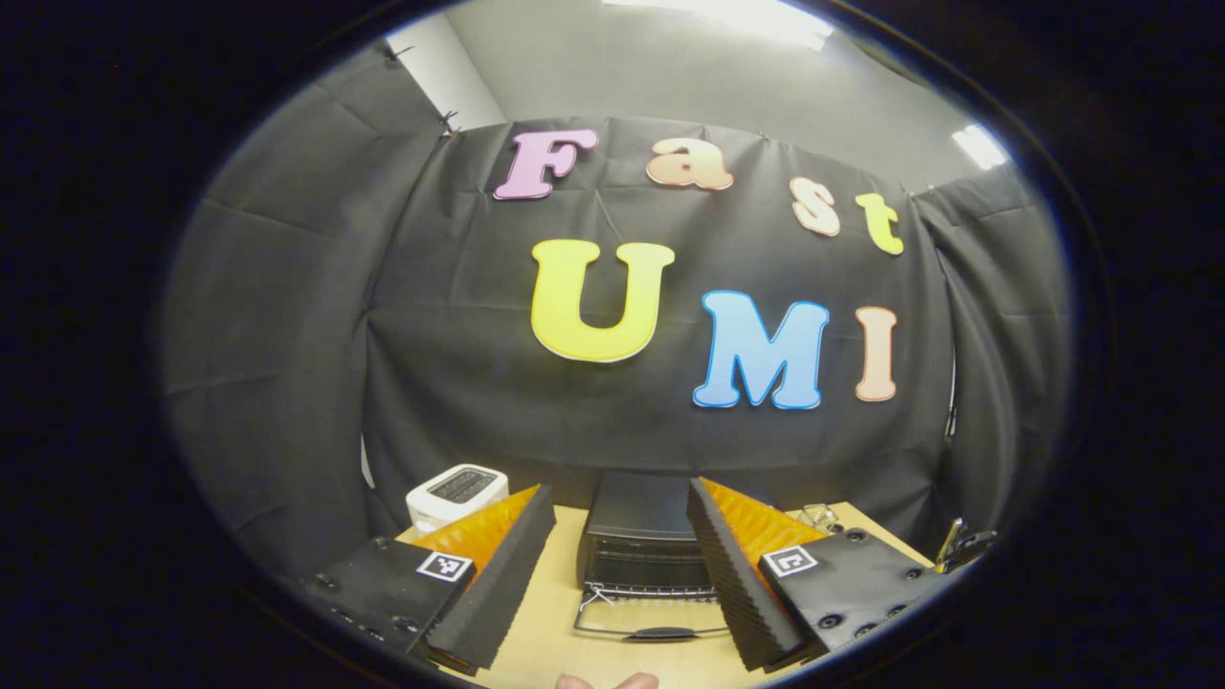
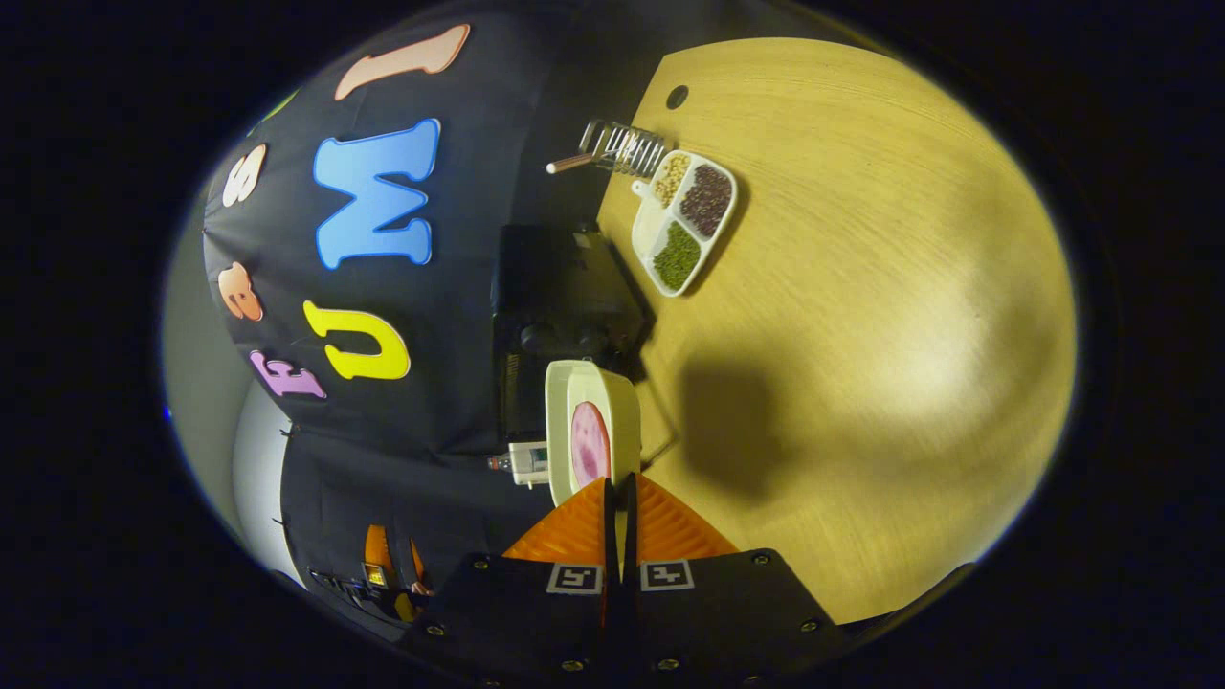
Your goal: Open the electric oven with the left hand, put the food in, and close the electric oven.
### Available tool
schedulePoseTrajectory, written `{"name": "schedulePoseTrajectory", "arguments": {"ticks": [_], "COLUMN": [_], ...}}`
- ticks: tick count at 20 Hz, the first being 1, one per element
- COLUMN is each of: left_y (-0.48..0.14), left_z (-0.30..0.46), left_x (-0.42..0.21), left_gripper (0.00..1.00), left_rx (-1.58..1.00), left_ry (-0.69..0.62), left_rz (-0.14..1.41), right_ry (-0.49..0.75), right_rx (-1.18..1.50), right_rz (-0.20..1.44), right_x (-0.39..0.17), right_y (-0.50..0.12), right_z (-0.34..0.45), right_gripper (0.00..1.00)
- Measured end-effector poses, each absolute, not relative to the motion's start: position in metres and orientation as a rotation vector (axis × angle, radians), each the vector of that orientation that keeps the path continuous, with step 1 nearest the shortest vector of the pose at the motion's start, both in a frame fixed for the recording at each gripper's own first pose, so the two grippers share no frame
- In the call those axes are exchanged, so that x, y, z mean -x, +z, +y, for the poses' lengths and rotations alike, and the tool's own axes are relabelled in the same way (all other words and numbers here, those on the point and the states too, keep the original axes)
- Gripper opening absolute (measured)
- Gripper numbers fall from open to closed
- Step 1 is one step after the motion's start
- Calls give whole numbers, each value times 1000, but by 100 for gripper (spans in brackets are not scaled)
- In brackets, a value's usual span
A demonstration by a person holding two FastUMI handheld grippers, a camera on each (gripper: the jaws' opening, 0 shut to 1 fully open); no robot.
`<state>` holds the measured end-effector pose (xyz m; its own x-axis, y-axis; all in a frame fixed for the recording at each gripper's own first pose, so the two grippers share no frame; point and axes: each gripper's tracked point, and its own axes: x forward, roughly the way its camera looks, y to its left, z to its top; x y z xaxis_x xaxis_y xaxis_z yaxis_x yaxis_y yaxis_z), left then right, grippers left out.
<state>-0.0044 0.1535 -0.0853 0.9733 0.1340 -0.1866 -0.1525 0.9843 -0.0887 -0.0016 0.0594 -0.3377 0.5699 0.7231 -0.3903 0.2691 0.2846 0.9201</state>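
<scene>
The black electric oven (image 1: 639,524) stands at the table's back, straight ahead between my left gripper's fingers. Its glass door (image 1: 656,620) lies folded down toward me, handle nearest, with a wire rack visible inside. My left gripper (image 1: 620,492) is open, holds nothing and hangs short of the oven. In the right gripper view, which is turned sideways, my right gripper (image 2: 618,486) is shut on the rim of a white dish (image 2: 612,397) holding a round pink slice of food (image 2: 590,445). The dish hangs in the air near the oven (image 2: 560,306).
A white toaster (image 1: 457,490) stands left of the oven. On the wooden table (image 2: 861,316) beyond the oven are a white divided tray of beans (image 2: 684,222) and a ribbed clear glass (image 2: 624,148). A person's fingertips (image 1: 612,681) show at the bottom edge.
</scene>
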Motion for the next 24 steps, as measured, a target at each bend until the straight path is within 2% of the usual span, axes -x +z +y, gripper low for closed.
{"name": "schedulePoseTrajectory", "arguments": {"ticks": [5, 11, 13, 15, 16, 17, 18, 24], "left_y": [-88, -87, -87, -85, -85, -86, -86, -85], "left_z": [178, 229, 245, 261, 268, 273, 278, 290], "left_x": [8, 21, 26, 30, 31, 31, 33, 32], "left_gripper": [98, 98, 98, 92, 98, 95, 98, 95], "left_rx": [90, 63, 51, 42, 40, 38, 38, 51], "left_ry": [130, 149, 161, 180, 189, 198, 206, 236], "left_rz": [187, 199, 209, 213, 214, 216, 216, 219], "right_ry": [443, 406, 373, 329, 305, 276, 243, 58], "right_rx": [-1305, -1308, -1318, -1343, -1358, -1381, -1401, -1486], "right_rz": [956, 922, 909, 876, 854, 839, 823, 679], "right_x": [-23, -70, -89, -109, -118, -125, -130, -168], "right_y": [-330, -350, -361, -366, -369, -374, -377, -387], "right_z": [128, 195, 213, 222, 226, 229, 233, 248], "right_gripper": [0, 0, 0, 0, 0, 0, 0, 0]}}
